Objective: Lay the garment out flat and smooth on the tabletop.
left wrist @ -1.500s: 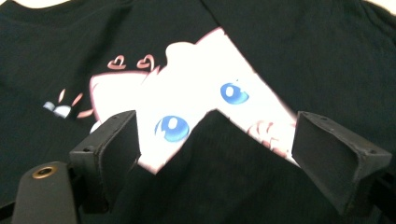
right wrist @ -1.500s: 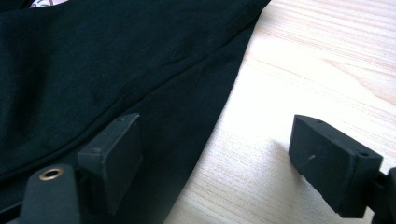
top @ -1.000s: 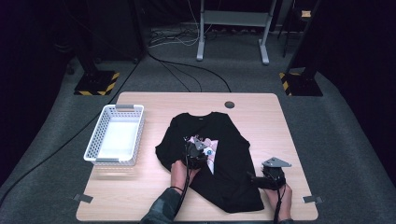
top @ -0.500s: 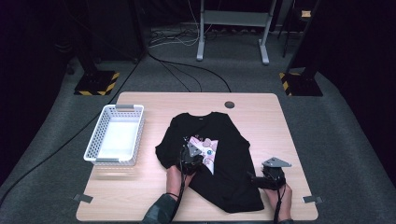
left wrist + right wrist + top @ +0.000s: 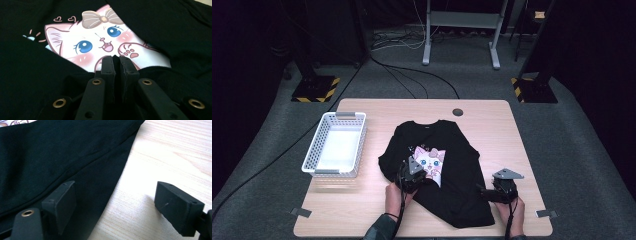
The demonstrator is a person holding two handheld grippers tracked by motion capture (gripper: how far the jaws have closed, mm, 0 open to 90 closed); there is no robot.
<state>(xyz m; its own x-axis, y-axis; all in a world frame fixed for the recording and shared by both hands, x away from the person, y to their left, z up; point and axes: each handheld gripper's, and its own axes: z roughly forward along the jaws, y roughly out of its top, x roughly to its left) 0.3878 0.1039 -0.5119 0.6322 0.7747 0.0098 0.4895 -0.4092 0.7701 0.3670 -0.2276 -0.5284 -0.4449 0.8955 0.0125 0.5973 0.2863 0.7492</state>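
A black T-shirt with a white cat print lies spread on the wooden table. My left gripper rests on the shirt's lower left part, just below the print. In the left gripper view its jaws stand pressed together on a fold of the black T-shirt, the tips reaching over the cat print. My right gripper sits at the shirt's lower right edge. It is open, one jaw over the black T-shirt and the other over bare table.
A white mesh basket stands at the table's left side. A round cable hole sits near the far edge. Tape marks lie at the front corners. Bare wood runs along the table's right and far sides.
My left gripper has drawn back a little toward the person with the fold of fabric, uncovering more of the cat print. The right gripper has stayed in place.
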